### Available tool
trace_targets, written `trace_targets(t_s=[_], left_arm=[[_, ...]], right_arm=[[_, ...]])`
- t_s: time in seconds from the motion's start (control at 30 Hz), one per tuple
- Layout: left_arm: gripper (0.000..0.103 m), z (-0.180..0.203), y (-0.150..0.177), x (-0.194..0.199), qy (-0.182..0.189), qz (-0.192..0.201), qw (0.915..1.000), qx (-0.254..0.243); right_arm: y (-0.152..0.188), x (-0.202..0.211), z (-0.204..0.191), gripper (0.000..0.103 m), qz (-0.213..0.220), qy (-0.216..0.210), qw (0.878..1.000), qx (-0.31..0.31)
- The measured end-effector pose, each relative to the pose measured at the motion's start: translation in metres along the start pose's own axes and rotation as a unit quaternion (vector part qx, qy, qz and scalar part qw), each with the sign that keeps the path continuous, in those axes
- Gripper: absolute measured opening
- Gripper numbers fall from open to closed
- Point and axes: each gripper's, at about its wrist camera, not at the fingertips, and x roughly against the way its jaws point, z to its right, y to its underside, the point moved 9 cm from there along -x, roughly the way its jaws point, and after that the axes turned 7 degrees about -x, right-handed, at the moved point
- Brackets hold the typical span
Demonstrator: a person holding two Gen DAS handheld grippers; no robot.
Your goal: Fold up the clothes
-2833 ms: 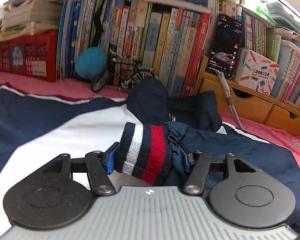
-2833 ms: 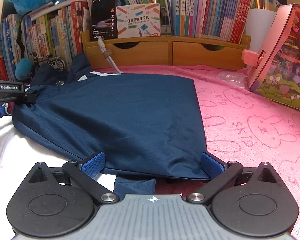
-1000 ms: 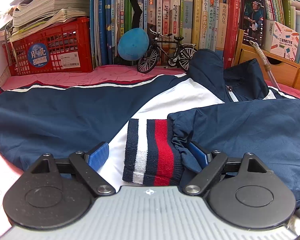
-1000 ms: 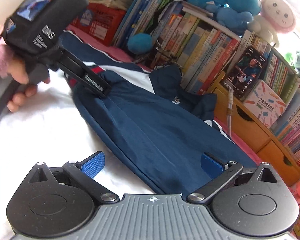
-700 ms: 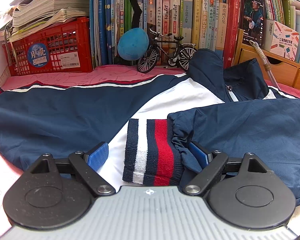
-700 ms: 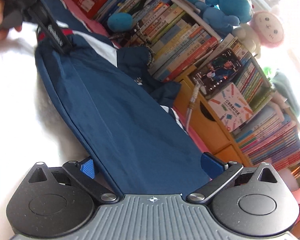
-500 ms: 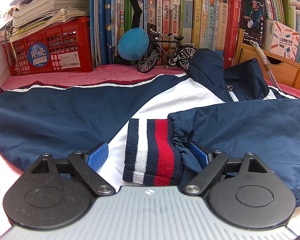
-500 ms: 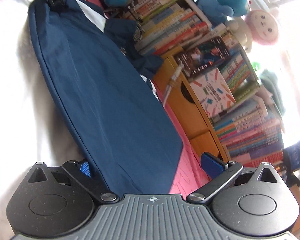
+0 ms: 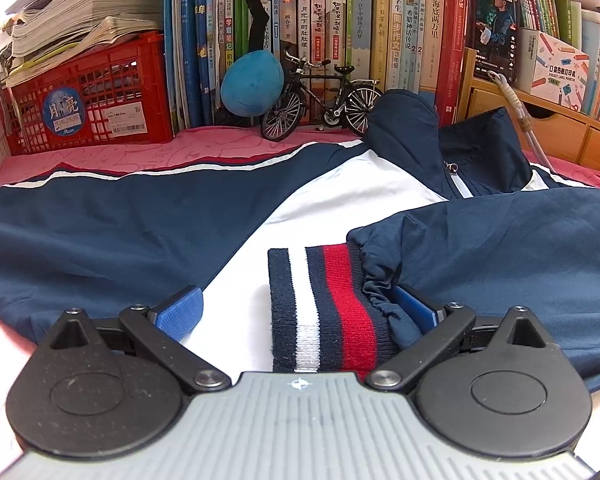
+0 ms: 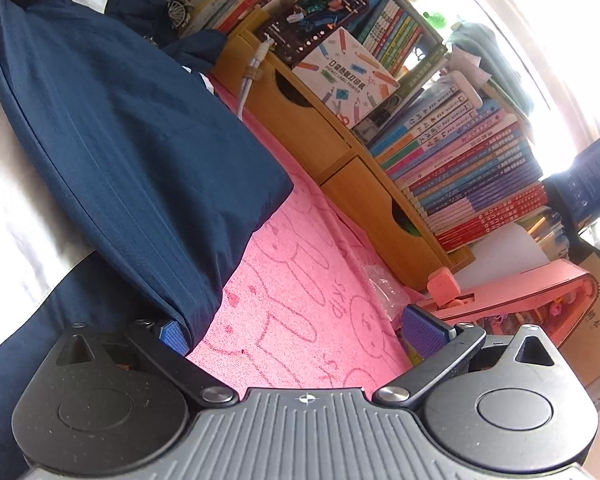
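L fingers (image 9: 414,308) opening, striped cuff (image 9: 328,312) lying loose between; R gripper (image 10: 300,332) spread, empty. Risk: cuff snags on withdrawal, sleeve (image 9: 500,248) unfolds.

Red plastic crate (image 9: 88,108) under stacked papers, row of upright books (image 9: 340,36), blue plush ball (image 9: 252,82) beside model bicycle (image 9: 320,100), phone (image 9: 495,28) on wooden drawers (image 10: 340,148), pink blanket (image 10: 300,300)

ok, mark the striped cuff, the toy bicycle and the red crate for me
striped cuff (image 9: 332,304), left wrist view, on its red band.
toy bicycle (image 9: 320,98), left wrist view, on the frame between the wheels.
red crate (image 9: 96,108), left wrist view, on its front grid wall beside the round sticker.
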Motion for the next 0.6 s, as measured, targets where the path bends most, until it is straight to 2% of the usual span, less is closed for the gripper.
trace_targets(t_s=[0.17,0.27,0.47,0.6], left_arm=[[0.103,-0.001,0.0,0.0,-0.001,-0.001,1.0,0.0],[0.103,0.0,0.0,0.0,-0.001,-0.001,1.0,0.0],[0.103,0.0,0.0,0.0,-0.001,-0.001,1.0,0.0],[0.103,-0.001,0.001,0.001,0.0,-0.001,1.0,0.0]], right_arm=[[-0.002,-0.001,0.003,0.103,-0.008,-0.005,1.0,-0.021],[-0.007,0.015,0.0,0.103,0.012,0.003,1.0,-0.012],[-0.029,0.042,-0.005,0.103,0.05,-0.048,0.997,-0.033],[-0.037,0.037,-0.004,0.103,0.041,-0.063,0.996,-0.041]])
